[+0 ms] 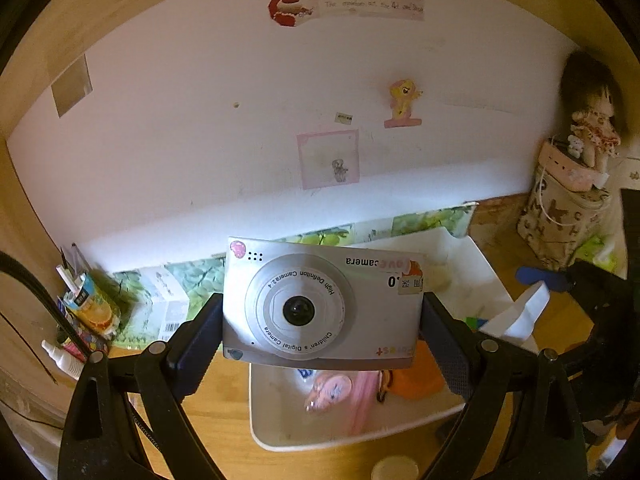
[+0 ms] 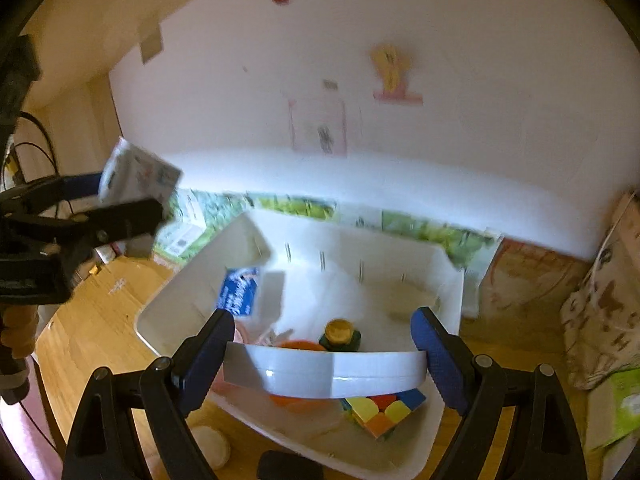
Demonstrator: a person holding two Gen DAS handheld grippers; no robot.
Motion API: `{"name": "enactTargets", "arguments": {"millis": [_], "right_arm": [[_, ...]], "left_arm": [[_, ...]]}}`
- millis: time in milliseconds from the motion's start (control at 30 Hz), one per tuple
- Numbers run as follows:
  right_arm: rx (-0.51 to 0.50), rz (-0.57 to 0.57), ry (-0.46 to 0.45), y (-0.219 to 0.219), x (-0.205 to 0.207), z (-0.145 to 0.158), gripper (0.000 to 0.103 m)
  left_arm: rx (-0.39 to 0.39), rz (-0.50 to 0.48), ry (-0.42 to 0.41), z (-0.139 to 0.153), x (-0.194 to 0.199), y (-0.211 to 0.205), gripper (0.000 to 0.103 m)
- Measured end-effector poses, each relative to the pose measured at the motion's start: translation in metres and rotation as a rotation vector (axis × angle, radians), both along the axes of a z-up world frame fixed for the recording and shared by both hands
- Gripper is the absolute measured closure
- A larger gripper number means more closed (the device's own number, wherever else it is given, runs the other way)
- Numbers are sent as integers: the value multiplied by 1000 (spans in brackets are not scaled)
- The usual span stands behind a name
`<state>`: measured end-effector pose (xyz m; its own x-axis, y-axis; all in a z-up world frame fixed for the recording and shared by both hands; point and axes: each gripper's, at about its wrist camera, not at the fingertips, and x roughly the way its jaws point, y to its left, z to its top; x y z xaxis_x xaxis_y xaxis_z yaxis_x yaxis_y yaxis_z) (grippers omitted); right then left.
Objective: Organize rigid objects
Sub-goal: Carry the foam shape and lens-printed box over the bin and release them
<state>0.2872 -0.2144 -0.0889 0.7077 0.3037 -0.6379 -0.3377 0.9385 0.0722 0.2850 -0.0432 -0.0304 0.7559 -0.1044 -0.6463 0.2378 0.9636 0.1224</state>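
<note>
Left wrist view
Left gripper (image 1: 322,320): clamped across the sides of a silver children's camera (image 1: 320,304), held upside down with the lens facing the viewer.
White bin (image 1: 280,432): on the wooden desk (image 1: 216,400), directly below the camera; pink and orange items lie inside.
Glue bottle (image 1: 64,360): left of the bin, at the desk's edge.
Doll (image 1: 592,120): far right of the bin, on a patterned bag.

Right wrist view
Right gripper (image 2: 324,360): closed on a flat white round case (image 2: 328,372), pads pressing its ends.
White bin (image 2: 180,304): beneath the case; holds a colour cube (image 2: 380,412), a dark bottle with a gold cap (image 2: 340,336) and a blue packet (image 2: 238,292).
Left gripper (image 2: 132,196): up and left of the bin, the camera between its fingers.
</note>
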Motion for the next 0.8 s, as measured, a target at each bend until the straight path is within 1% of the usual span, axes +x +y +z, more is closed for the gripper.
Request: {"name": "enactTargets", "arguments": {"millis": [67, 167, 267, 433, 500, 533, 633, 800], "right_arm": [[13, 8, 27, -5, 9, -11, 13], [35, 19, 45, -9, 15, -21, 13], [42, 33, 66, -8, 20, -31, 13], [64, 47, 92, -8, 26, -39, 12], [75, 46, 98, -7, 27, -40, 10], [72, 48, 106, -6, 28, -42, 10], [61, 46, 118, -3, 30, -43, 9], [62, 45, 106, 0, 25, -36, 9]], "left_arm": [[8, 3, -21, -5, 2, -5, 9], [28, 27, -22, -13, 8, -13, 9], [29, 47, -20, -19, 11, -18, 9], [52, 89, -2, -27, 15, -24, 8], [58, 98, 5, -29, 15, -25, 8], [59, 101, 5, -29, 16, -25, 8], [65, 114, -43, -22, 12, -25, 8], [35, 124, -63, -9, 8, -19, 8]]}}
